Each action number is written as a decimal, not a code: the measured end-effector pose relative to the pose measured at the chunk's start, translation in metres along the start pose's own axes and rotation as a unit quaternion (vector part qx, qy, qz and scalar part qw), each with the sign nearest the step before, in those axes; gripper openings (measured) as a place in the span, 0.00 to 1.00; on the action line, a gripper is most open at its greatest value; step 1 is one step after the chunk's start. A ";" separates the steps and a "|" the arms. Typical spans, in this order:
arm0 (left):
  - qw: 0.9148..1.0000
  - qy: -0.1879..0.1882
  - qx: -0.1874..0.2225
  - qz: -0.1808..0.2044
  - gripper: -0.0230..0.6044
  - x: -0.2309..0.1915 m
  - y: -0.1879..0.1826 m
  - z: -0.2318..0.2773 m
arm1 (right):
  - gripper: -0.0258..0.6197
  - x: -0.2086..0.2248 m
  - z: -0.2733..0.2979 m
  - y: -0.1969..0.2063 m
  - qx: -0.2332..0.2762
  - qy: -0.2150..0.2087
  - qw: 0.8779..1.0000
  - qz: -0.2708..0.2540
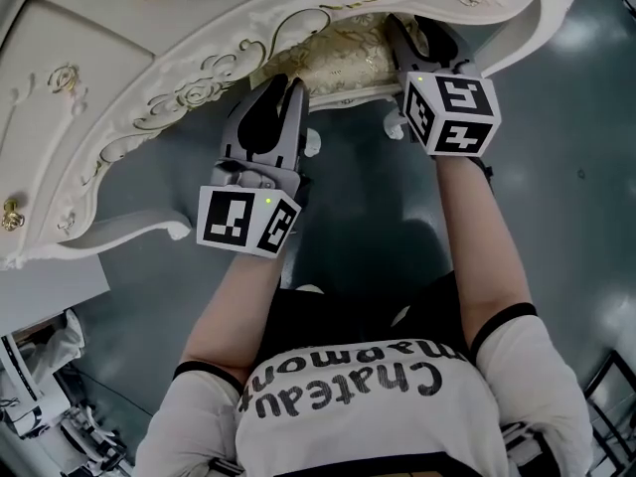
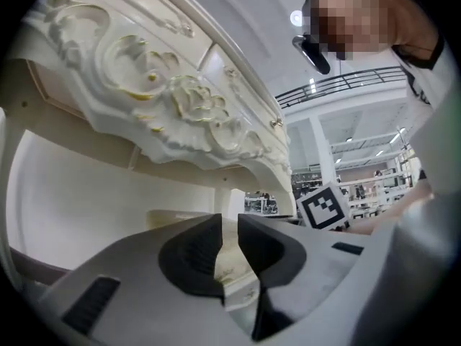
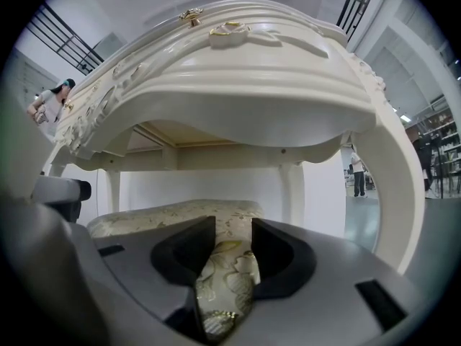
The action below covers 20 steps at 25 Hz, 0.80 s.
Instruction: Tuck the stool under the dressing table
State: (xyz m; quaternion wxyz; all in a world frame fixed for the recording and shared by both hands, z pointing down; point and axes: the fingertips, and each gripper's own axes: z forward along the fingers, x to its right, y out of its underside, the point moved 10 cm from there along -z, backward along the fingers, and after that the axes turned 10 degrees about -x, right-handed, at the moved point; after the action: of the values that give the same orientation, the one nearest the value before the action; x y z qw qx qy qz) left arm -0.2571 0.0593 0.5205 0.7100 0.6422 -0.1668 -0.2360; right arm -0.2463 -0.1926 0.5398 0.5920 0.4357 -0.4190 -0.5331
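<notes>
progress looks good to me: the stool [image 1: 333,53] already sits mostly beneath the dressing table [image 1: 149,87]. in the head view only a strip of its flowered cushion shows past the carved front edge. i judge that what's left is a short last push, then letting go on the right.

the right gripper [image 3: 232,231] is clamped on the near edge of the cushion, with fabric bunched between its pads. it points about level into the space under the table.

the left gripper [image 2: 229,225] has no hold on the stool. its jaws stand narrow with a thin gap and nothing pinched, and the stool's pale edge shows just beyond and below the tips. in the head view it sits nearer the person's body than the right one, close by the stool's left corner. i can't tell whether the tips brush it.
</notes>
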 end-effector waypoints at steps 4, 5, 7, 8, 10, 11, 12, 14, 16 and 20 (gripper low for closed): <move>0.997 0.055 0.014 -0.043 0.14 0.013 -0.004 -0.002 | 0.30 0.001 -0.001 0.001 0.001 -0.001 1.000 0.005; 0.996 0.071 0.018 -0.048 0.11 0.015 -0.004 -0.002 | 0.30 0.002 -0.001 0.001 0.001 -0.002 1.000 0.007; 0.995 0.091 0.021 -0.043 0.09 0.017 -0.003 -0.003 | 0.30 0.002 -0.001 0.001 0.003 -0.008 1.000 0.012; 0.994 0.095 0.021 -0.042 0.08 0.017 -0.003 -0.004 | 0.30 0.002 -0.001 0.001 0.002 -0.011 1.000 0.015; 0.994 0.099 0.022 -0.044 0.08 0.017 -0.003 -0.003 | 0.30 0.004 0.000 0.001 0.001 -0.019 1.000 0.023; 0.994 0.101 0.023 -0.044 0.07 0.017 -0.004 -0.002 | 0.30 0.005 0.000 0.001 0.000 -0.021 0.999 0.028; 0.994 0.103 0.024 -0.042 0.07 0.016 -0.005 -0.001 | 0.30 0.006 -0.001 0.000 0.001 -0.022 0.999 0.032; 0.993 0.105 0.027 -0.042 0.07 0.016 -0.007 0.000 | 0.30 0.006 -0.004 0.000 0.005 -0.023 0.999 0.033; 0.993 0.107 0.029 -0.041 0.07 0.017 -0.007 0.001 | 0.30 0.002 -0.010 0.001 0.006 -0.033 0.999 0.024; 0.993 0.108 0.025 -0.041 0.07 0.020 -0.006 0.005 | 0.30 -0.007 -0.029 0.004 0.007 -0.045 0.999 0.003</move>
State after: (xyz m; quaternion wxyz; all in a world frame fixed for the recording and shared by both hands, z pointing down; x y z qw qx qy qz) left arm -0.2443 0.0440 0.5137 0.6973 0.6879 -0.0685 -0.1894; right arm -0.2183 -0.1833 0.5359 0.5713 0.4137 -0.4502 -0.5475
